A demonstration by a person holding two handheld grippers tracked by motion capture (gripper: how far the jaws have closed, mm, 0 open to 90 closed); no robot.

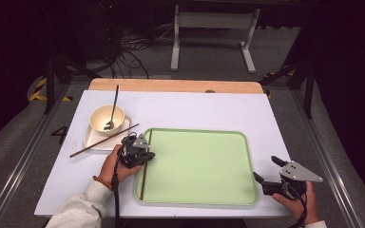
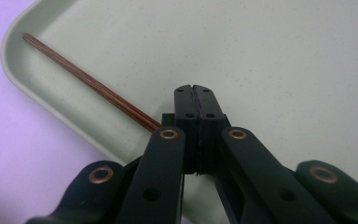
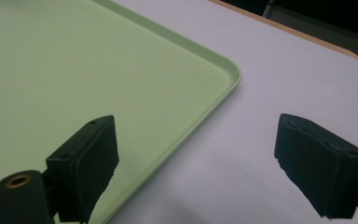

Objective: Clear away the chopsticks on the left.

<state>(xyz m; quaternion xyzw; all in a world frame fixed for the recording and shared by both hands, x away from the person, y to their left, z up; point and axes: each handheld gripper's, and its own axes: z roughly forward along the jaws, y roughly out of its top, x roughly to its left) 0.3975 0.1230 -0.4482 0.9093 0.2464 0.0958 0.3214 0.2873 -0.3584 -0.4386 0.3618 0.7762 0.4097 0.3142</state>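
Note:
A pale green tray (image 1: 199, 164) lies on the white table. A brown chopstick (image 1: 143, 183) rests inside it along its left rim. My left gripper (image 1: 148, 155) hovers over that rim with its jaws pressed together. In the left gripper view the left gripper (image 2: 193, 89) is shut above the tray (image 2: 284, 56), and the chopstick (image 2: 88, 81) runs under the jaws from the upper left; nothing shows between the pads. My right gripper (image 1: 264, 167) stands open off the tray's front right corner. In its own view the right gripper (image 3: 200, 149) straddles the tray (image 3: 74, 60) rim and bare table.
Left of the tray a cream bowl (image 1: 105, 116) with a spoon (image 1: 114, 102) in it sits on a white rectangular plate (image 1: 92, 140). A second chopstick (image 1: 83, 150) lies slanted across that plate. A wooden board edge (image 1: 171, 85) borders the table's far side.

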